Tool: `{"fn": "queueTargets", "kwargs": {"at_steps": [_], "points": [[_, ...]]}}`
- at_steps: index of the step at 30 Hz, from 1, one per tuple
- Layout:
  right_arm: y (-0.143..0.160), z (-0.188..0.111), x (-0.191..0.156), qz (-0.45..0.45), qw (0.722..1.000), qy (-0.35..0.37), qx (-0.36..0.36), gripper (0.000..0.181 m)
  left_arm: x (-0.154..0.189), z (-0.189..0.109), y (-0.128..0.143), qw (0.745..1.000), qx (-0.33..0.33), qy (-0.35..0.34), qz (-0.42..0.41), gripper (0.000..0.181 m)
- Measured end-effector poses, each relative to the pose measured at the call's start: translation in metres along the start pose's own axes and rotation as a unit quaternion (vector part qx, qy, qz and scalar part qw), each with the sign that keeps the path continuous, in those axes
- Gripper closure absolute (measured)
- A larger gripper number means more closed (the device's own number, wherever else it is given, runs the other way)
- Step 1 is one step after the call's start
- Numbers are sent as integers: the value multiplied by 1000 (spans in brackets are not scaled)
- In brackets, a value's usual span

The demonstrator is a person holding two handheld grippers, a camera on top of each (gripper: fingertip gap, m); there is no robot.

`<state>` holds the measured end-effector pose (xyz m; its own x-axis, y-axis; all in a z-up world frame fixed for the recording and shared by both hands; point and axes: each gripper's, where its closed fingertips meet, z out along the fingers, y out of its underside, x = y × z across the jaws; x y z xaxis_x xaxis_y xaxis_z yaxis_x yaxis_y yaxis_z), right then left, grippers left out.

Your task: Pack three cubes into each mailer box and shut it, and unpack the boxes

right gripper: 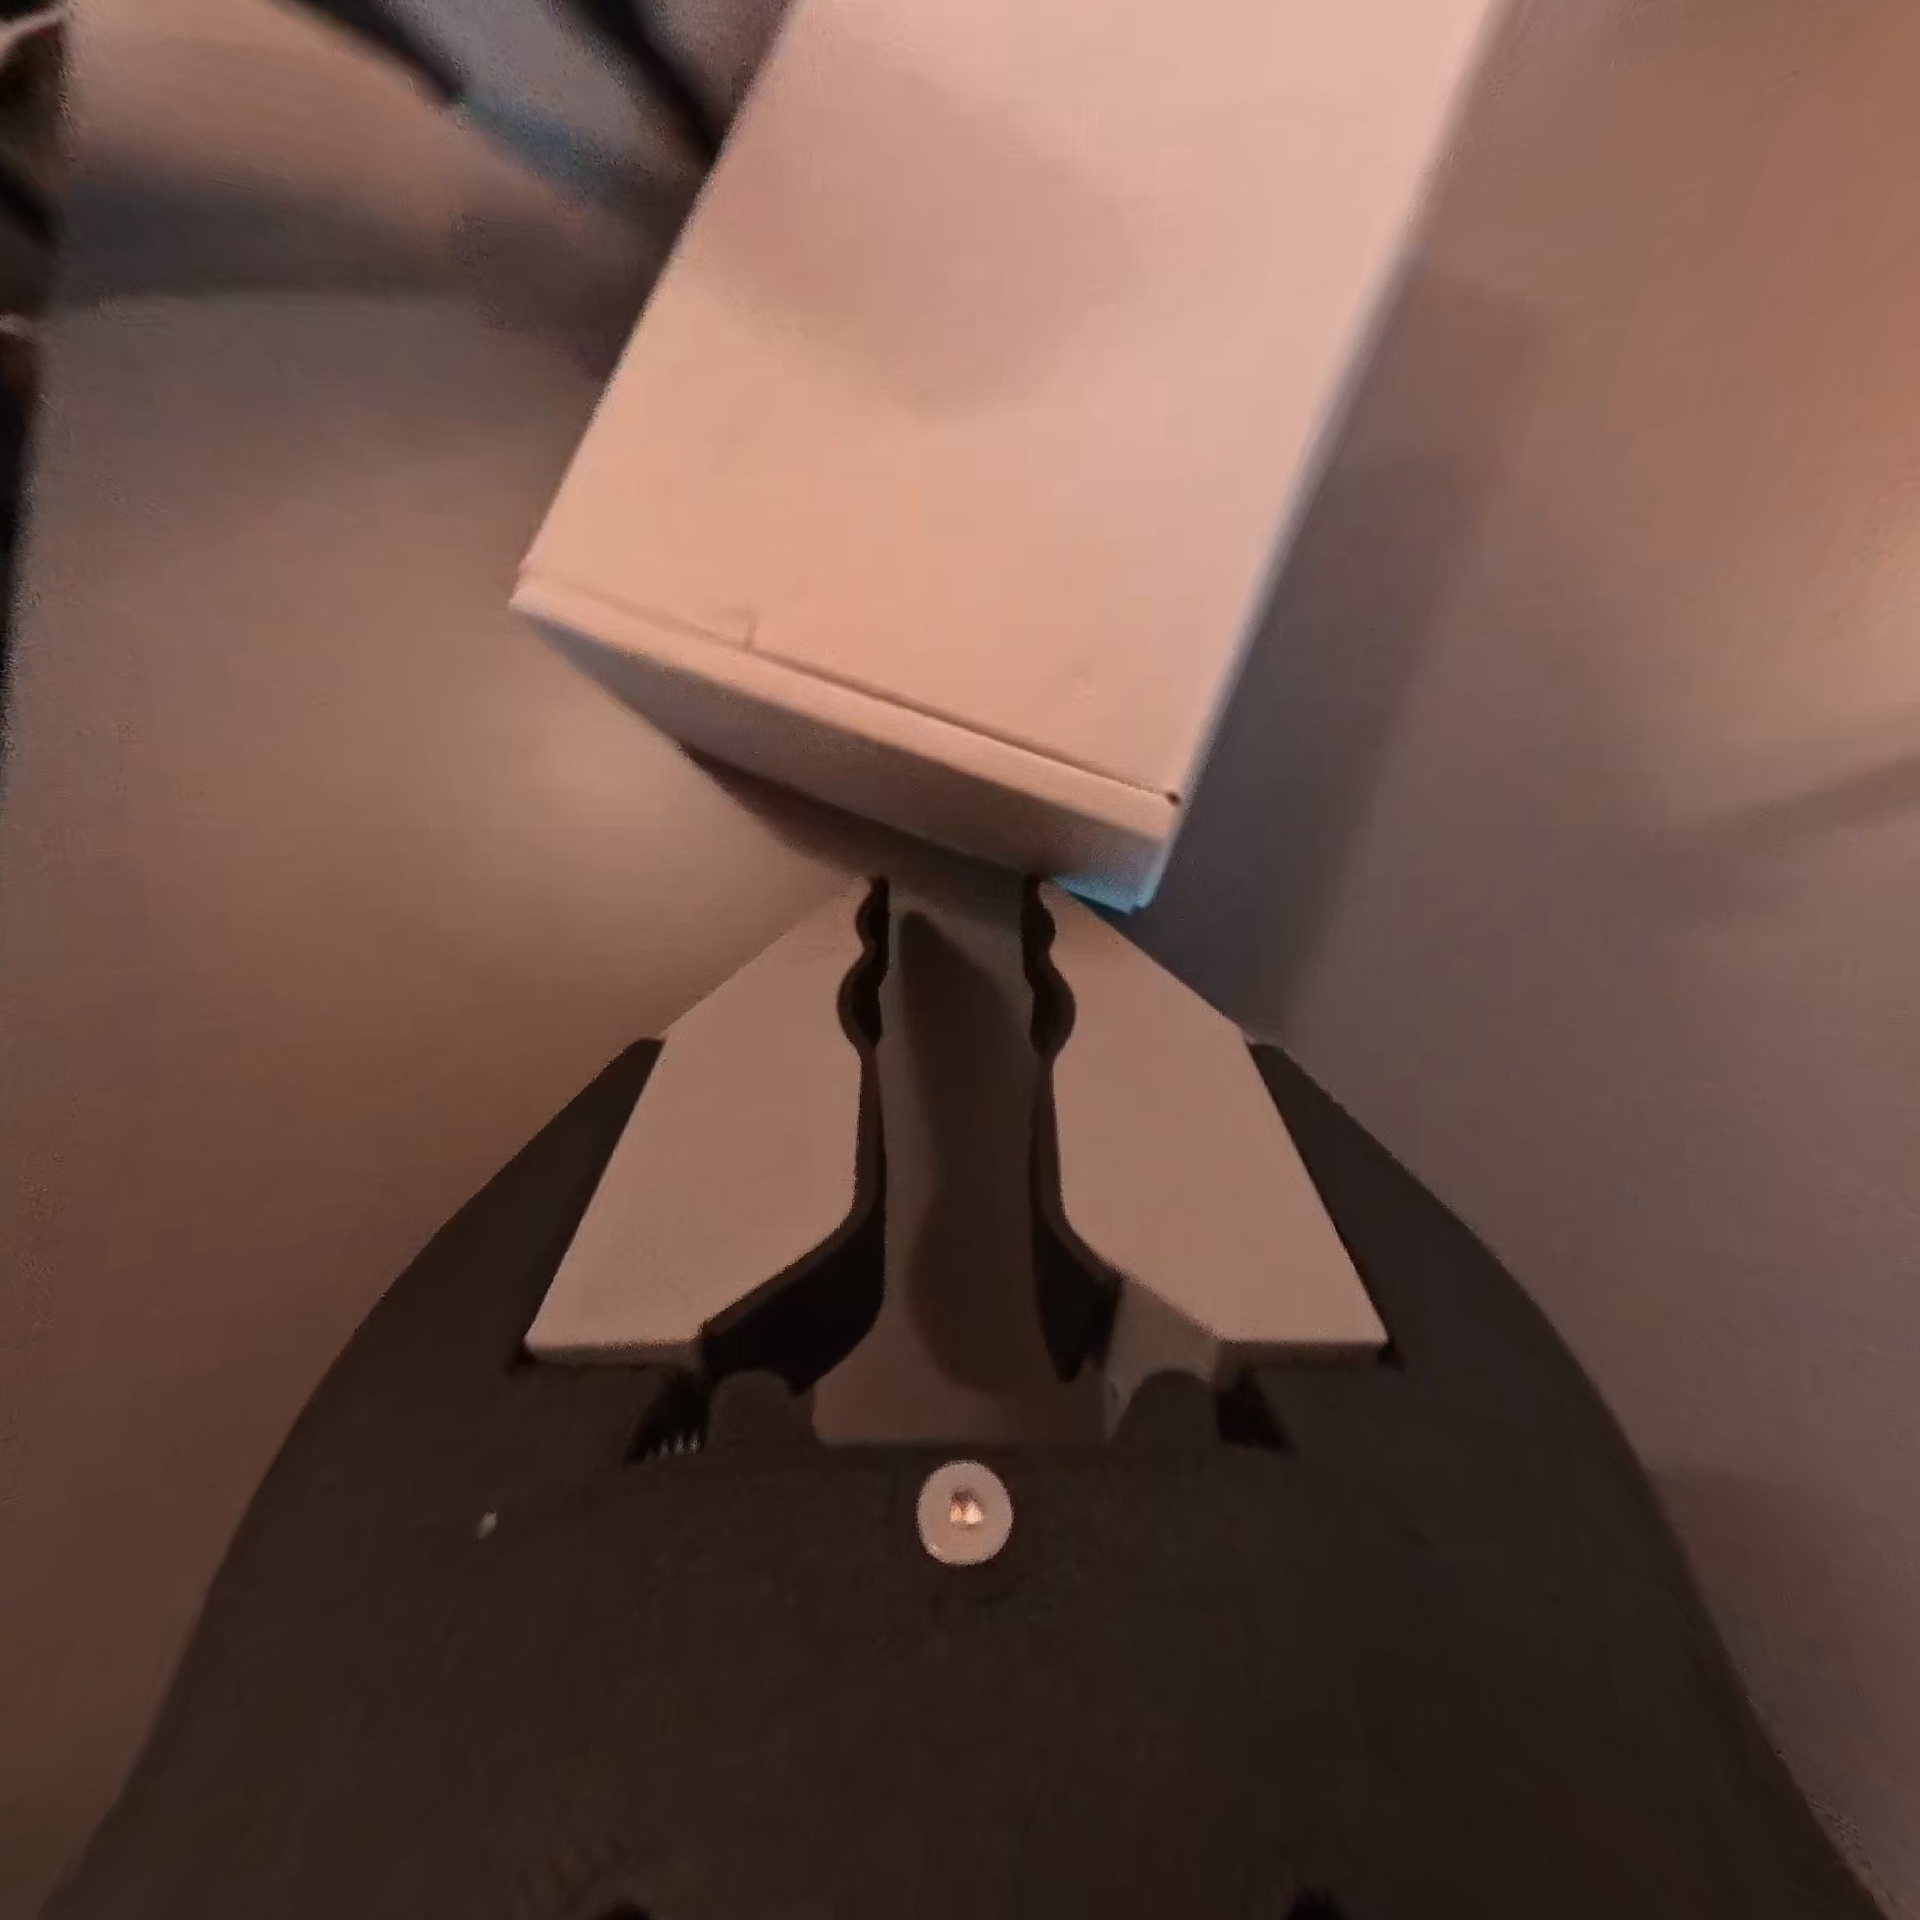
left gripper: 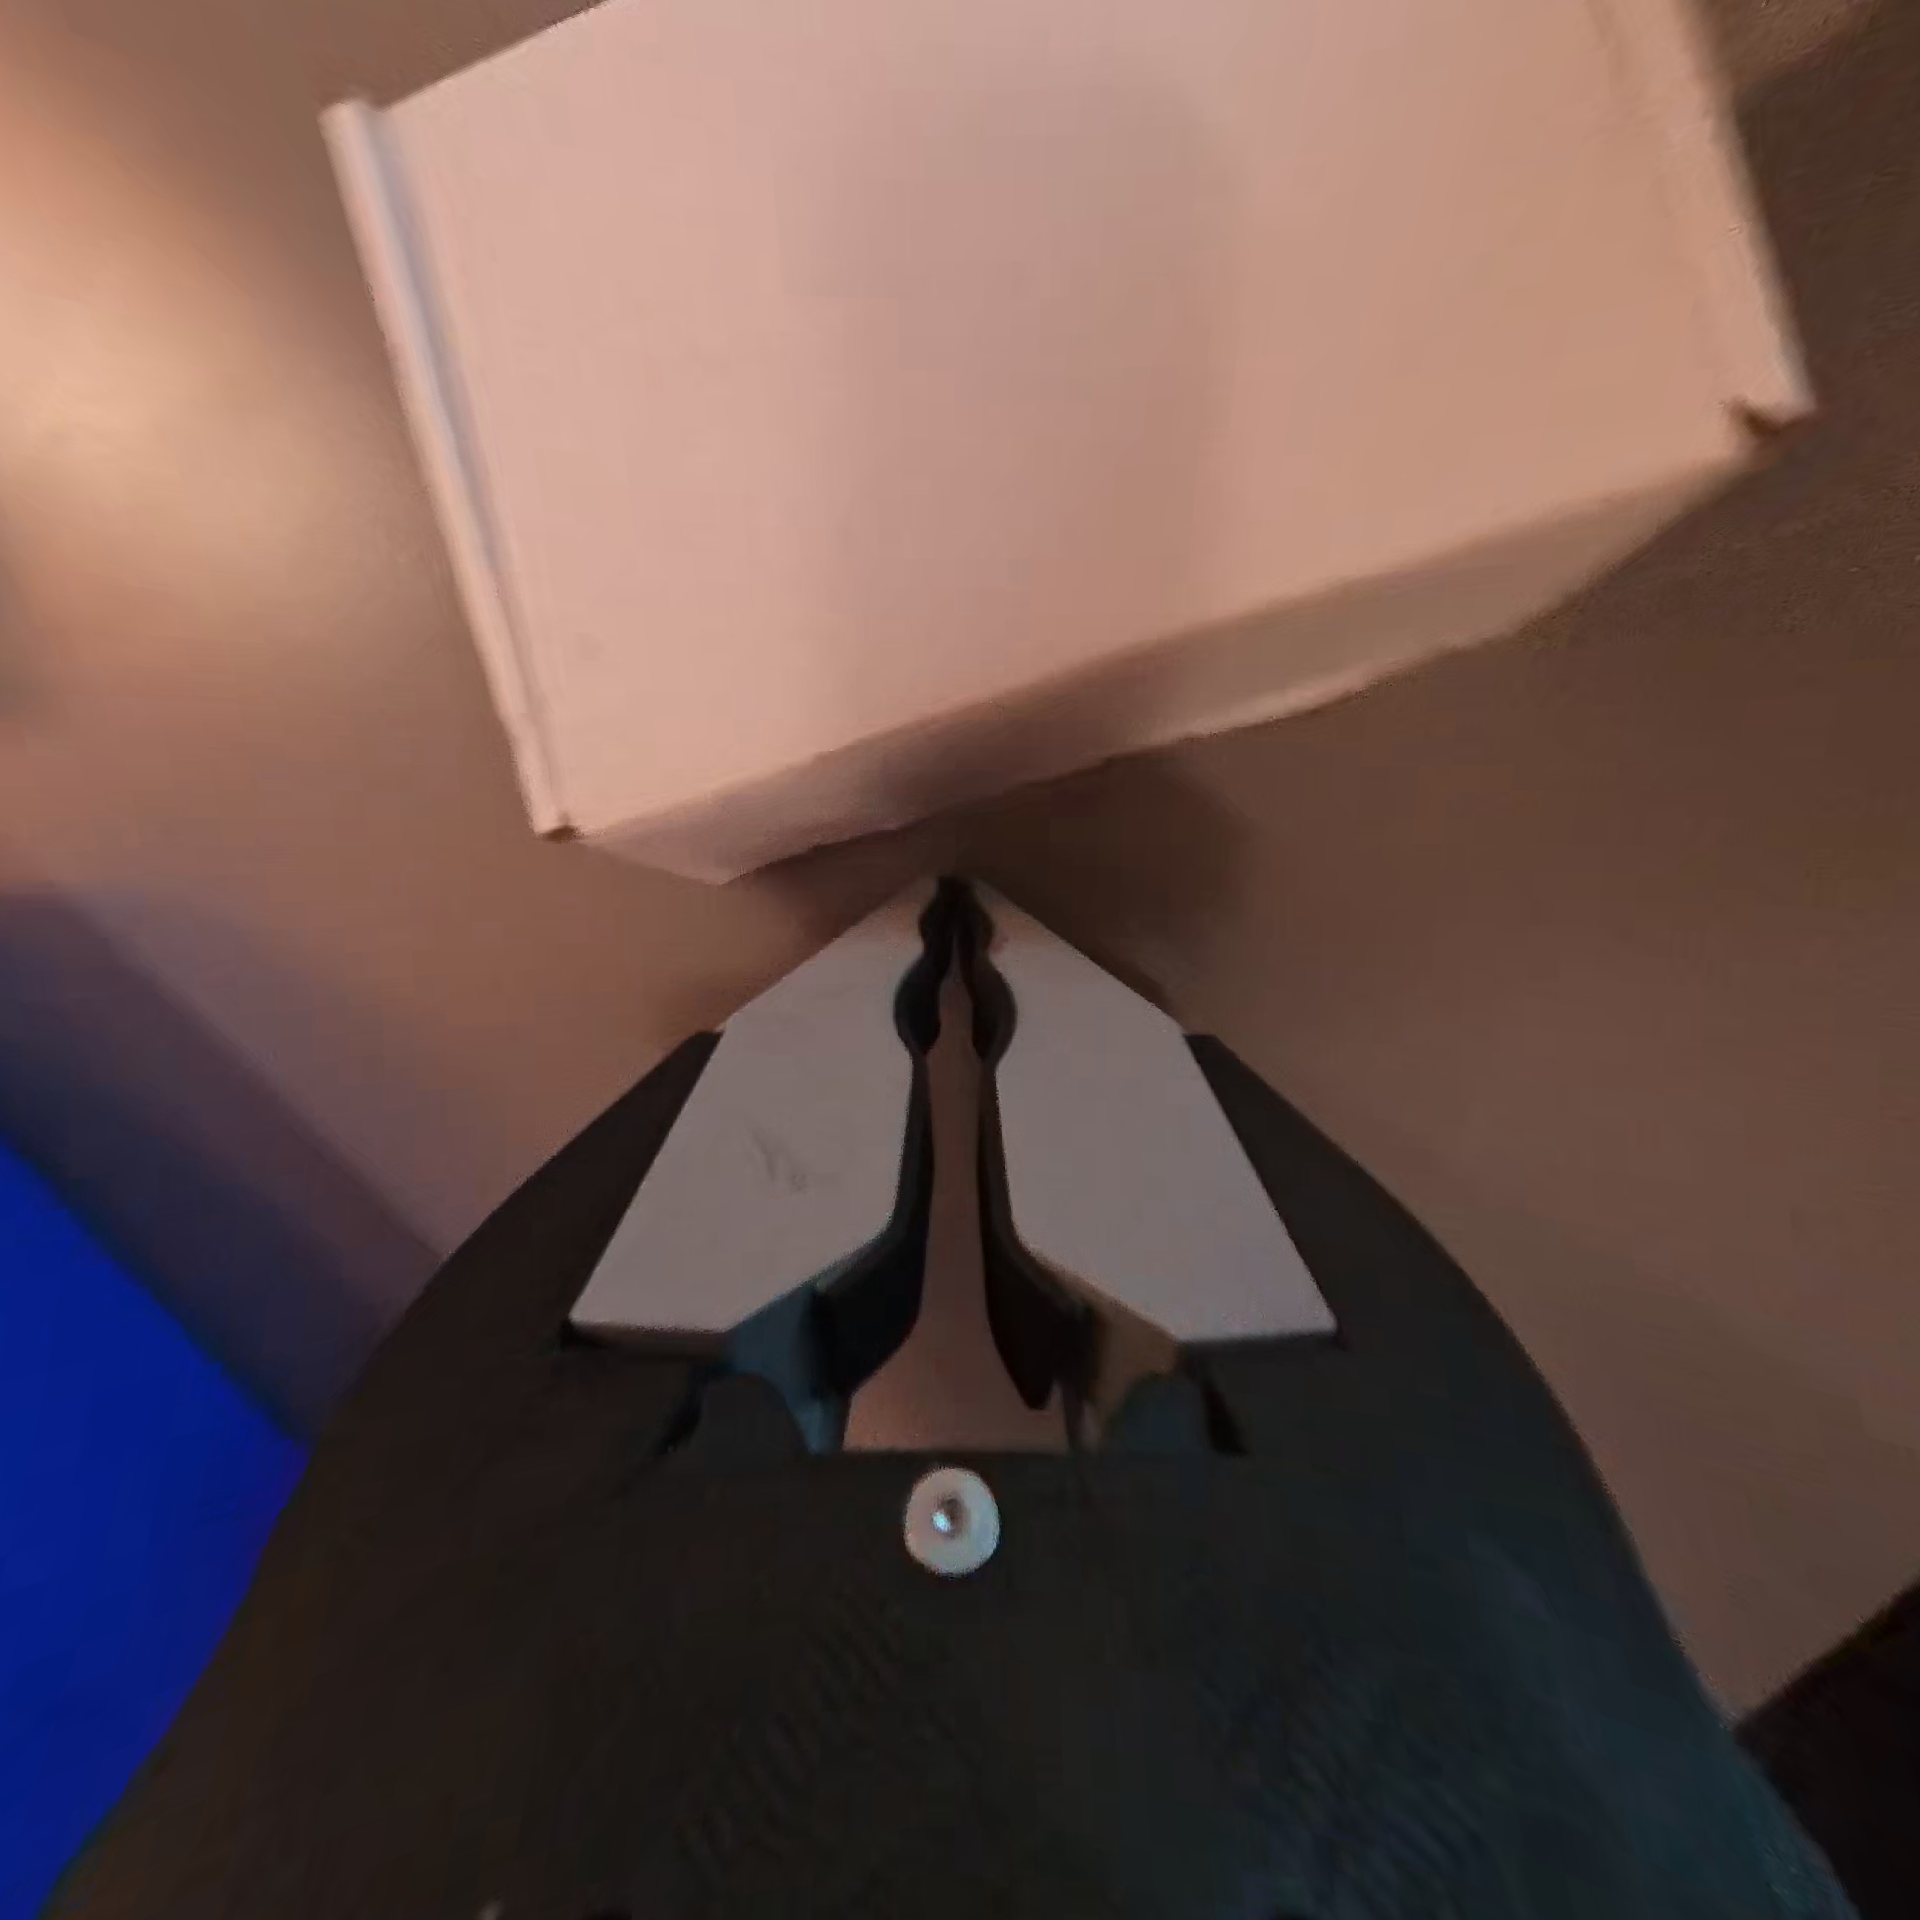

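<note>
The white mailer box [left gripper: 1039,416] is being cropped by the top edge in both views. A blurred blue patch [left gripper: 94,1455] is being left unidentifiable at the left.

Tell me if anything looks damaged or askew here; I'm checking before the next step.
Nothing clearly damaged. The white mailer box is shut and sits at an angle to both grippers. The images are blurred, so fine creases cannot be ruled out.
</note>
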<state>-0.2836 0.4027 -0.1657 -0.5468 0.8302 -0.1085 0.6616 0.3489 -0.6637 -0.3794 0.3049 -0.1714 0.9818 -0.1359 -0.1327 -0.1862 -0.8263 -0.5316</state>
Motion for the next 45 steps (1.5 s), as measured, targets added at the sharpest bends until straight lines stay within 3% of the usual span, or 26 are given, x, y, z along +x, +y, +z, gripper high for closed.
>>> {"fn": "queueTargets", "kwargs": {"at_steps": [1, 3, 7, 10, 12, 16, 19, 23, 28, 32, 37, 45], "points": [[-2, -3, 10, 13, 1000, 20, 10, 158, 4, -1, 0, 1000, 3, 4, 5, 181], [-7, -8, 18, 31, 999, 33, 29, 158, -3, -3, 5, 1000, -5, -17, 1, 181], [-9, -13, 22, 28, 998, 50, 37, 158, -53, -9, 16, 991, -24, -119, -62, 180], [-10, -12, 26, 28, 997, 62, 35, 158, -92, -14, 10, 974, 9, -198, -111, 178], [-11, -10, 21, 26, 998, 49, 35, 157, -102, -8, 7, 970, 20, -208, -124, 178], [-11, -7, 20, 14, 998, 57, 30, 152, -91, 11, 4, 978, 10, -183, -97, 181], [-10, -9, 37, 29, 994, 101, 27, 144, -62, 12, -4, 990, 12, -127, -61, 181], [1, -22, 59, 78, 988, 133, 26, 149, -35, 9, -7, 997, 9, -66, -50, 181], [8, -32, 30, 62, 997, 42, 33, 156, -62, 7, 4, 990, -3, -141, -31, 181], [11, -17, 11, 31, 999, 8, 1, 155, -77, 8, 4, 985, -7, -173, -10, 177], [9, -2, -1, -6, 1000, 7, -21, 157, -80, 13, -3, 966, -25, -226, 126, 181], [11, -20, -4, -6, 1000, -14, -5, 162, -31, 15, -23, 977, -24, -116, 178, 181]]}}
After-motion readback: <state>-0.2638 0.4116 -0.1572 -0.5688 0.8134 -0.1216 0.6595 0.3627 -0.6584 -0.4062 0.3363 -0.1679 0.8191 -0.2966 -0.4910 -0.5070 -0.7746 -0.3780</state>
